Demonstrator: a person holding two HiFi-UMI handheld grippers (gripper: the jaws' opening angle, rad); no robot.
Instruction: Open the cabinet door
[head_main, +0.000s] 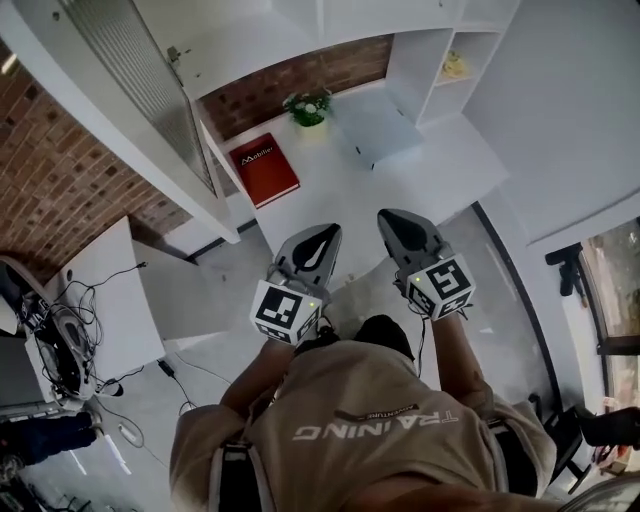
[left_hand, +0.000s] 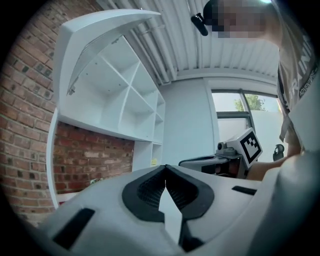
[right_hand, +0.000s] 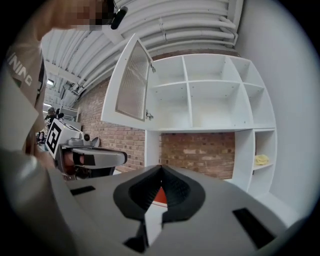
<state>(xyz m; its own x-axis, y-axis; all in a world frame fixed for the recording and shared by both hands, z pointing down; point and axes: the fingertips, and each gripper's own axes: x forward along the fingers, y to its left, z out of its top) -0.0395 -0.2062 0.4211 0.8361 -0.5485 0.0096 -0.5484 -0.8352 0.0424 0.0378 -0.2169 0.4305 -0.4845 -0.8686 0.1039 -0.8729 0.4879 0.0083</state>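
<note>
The white wall cabinet (right_hand: 210, 90) has its ribbed-glass door (right_hand: 131, 82) swung open; in the head view the door (head_main: 130, 90) stands out at the upper left, and the left gripper view shows the door (left_hand: 95, 45) from beside it. Both grippers hang in front of the person, back from the cabinet and touching nothing. My left gripper (head_main: 325, 232) (left_hand: 165, 167) is shut with its tips together and nothing between them. My right gripper (head_main: 395, 218) (right_hand: 161, 169) is shut and empty too. Each shows in the other's view.
Under the cabinet a white counter (head_main: 420, 170) carries a red book (head_main: 265, 168) and a small potted plant (head_main: 307, 107). A yellow thing (right_hand: 261, 159) lies on a side shelf. A table with cables (head_main: 90, 310) stands at the left, a black stand (head_main: 570, 265) at the right.
</note>
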